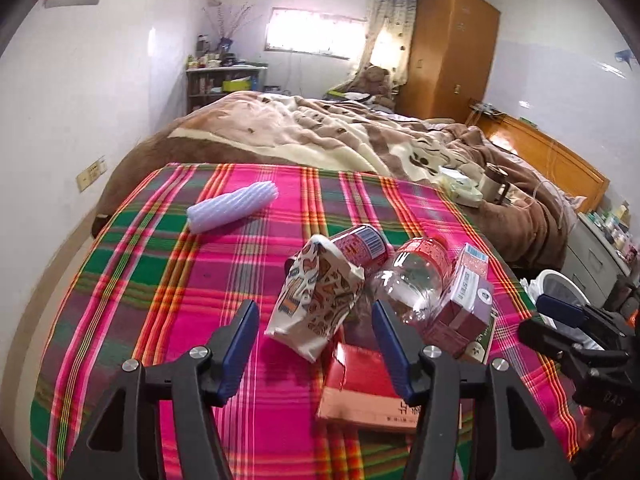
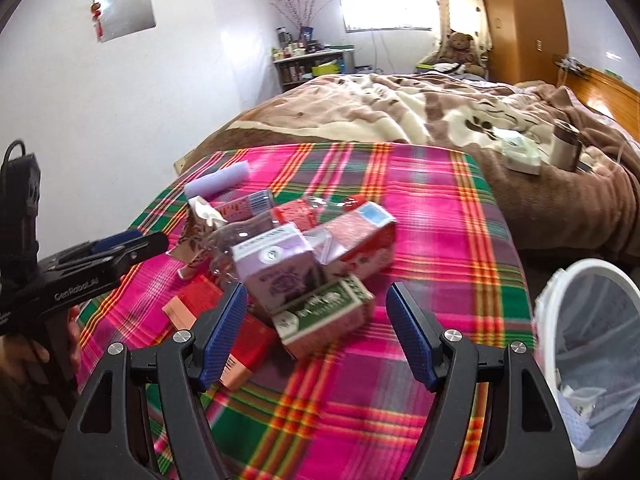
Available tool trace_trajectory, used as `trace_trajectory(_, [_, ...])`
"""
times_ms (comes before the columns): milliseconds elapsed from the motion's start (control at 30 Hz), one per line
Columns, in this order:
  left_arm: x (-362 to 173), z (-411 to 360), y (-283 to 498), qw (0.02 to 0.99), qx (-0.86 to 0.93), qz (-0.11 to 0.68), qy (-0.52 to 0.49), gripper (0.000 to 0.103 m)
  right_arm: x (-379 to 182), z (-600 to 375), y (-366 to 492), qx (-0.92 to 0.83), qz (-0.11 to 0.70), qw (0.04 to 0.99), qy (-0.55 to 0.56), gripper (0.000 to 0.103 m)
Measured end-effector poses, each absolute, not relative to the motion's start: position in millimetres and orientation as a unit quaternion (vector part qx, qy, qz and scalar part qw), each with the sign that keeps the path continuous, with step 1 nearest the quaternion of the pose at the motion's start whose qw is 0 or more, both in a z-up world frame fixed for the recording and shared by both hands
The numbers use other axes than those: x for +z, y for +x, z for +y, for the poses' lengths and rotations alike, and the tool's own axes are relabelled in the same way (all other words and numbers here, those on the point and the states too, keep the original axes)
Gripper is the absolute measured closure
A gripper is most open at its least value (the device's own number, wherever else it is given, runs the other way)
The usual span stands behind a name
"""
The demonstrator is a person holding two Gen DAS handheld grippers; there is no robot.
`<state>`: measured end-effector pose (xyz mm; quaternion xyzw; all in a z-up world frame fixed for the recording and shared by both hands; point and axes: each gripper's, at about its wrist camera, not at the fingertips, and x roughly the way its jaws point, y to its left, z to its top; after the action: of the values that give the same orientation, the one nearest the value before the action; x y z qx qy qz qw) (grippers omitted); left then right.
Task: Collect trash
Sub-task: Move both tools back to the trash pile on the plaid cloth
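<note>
— What's on the table?

— A heap of rubbish on the plaid cloth (image 1: pixel 168 280): a patterned paper bag (image 1: pixel 316 296), a clear plastic bottle (image 1: pixel 416 276) lying on its side just beside it, a can (image 1: pixel 362 246) behind the bag, a purple carton (image 2: pixel 280 276) against the bottle, and a flat red box (image 1: pixel 360 384) at the near edge of the heap. A ribbed, pale tube (image 1: pixel 232 208) lies well apart, farther back.

— And the tongs?

— The left gripper (image 1: pixel 316 338) hangs over the heap, its jaws about half open and holding nothing. The paper bag's lower end shows between the blue pads, but they aren't touching it.

— The right one?

— The right gripper (image 2: pixel 314 328) is spread wide and empty too. The purple carton and a green-and-white carton (image 2: pixel 328 316) under it sit between its fingers, clear of both.

— Where does the rubbish go?

— There's a white bin (image 2: pixel 560 280) with a liner, off the right edge of the table, near the right gripper. There's something pale at the bottom; I can't tell what.

— Anything else?

— A bed with a brown blanket (image 1: pixel 320 136) just behind the table.
</note>
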<state>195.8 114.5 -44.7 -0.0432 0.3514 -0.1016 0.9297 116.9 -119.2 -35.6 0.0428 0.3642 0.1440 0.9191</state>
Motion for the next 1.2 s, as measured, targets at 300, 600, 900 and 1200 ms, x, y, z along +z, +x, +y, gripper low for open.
trace_trajectory(300, [-64.2, 117.5, 231.0, 0.916, -0.112, 0.383, -0.039, 0.045, -39.8, -98.1, 135.8, 0.173, 0.370, 0.912, 0.022, 0.030])
trace_trajectory(600, [-73.0, 120.8, 249.5, 0.911, -0.113, 0.394, -0.042, 0.045, -46.5, -89.0, 148.9, 0.179, 0.378, 0.908, 0.004, 0.030])
trace_trajectory(900, [-83.6, 117.1, 261.8, 0.906, -0.105, 0.408, -0.036, 0.045, -45.9, -79.5, 146.5, 0.186, 0.378, 0.907, -0.012, 0.030])
trace_trajectory(1200, [-89.6, 112.4, 271.1, 0.902, -0.121, 0.412, -0.042, 0.045, -52.2, -80.2, 146.1, 0.200, 0.392, 0.898, 0.007, 0.030])
